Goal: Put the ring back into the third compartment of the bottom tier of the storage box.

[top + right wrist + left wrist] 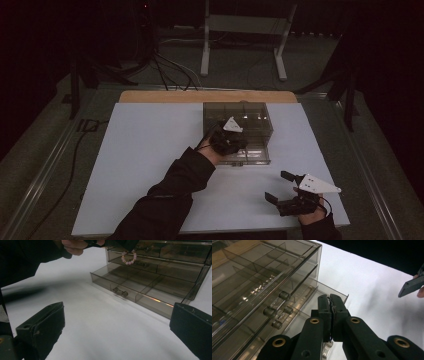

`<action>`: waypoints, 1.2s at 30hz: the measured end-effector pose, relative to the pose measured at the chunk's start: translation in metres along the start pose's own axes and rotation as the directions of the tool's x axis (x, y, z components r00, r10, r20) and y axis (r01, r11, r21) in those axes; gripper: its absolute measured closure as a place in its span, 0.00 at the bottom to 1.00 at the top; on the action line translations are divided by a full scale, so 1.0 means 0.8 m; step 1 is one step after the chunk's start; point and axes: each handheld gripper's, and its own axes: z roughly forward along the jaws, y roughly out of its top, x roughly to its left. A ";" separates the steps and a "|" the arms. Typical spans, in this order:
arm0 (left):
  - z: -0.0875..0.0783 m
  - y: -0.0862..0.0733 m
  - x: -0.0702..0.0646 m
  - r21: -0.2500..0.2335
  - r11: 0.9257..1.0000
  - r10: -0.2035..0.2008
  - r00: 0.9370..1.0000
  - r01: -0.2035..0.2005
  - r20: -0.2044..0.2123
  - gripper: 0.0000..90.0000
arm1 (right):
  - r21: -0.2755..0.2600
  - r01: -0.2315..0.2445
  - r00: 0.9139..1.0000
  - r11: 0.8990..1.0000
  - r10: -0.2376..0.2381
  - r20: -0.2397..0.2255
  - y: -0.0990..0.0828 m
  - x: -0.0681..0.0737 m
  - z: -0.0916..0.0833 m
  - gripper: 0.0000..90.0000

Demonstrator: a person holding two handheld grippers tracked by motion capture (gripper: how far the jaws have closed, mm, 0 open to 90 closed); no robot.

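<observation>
My left gripper (128, 251) pinches the bead bracelet (128, 258) above the pulled-out bottom drawer (130, 281); dropping remains; right gripper (280, 187) spread.

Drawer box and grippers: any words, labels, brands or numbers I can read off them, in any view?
None can be read.
Smoky clear drawer box: no label or print shows.
Left gripper, right gripper: plain black, no markings.
White table cover: blank.
Pink bead bracelet: no lettering shows.
</observation>
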 end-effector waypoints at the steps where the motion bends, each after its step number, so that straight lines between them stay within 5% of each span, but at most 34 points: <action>1: 0.002 0.001 0.000 -0.005 1.000 -0.002 1.000 0.002 0.000 1.00 | 0.001 0.000 1.000 1.000 0.000 0.000 0.000 0.000 0.000 0.00; 36: 0.071 0.024 -0.008 -0.012 1.000 -0.020 1.000 0.020 0.000 1.00 | 0.002 -0.010 1.000 1.000 0.010 -0.009 -0.001 -0.002 -0.002 0.00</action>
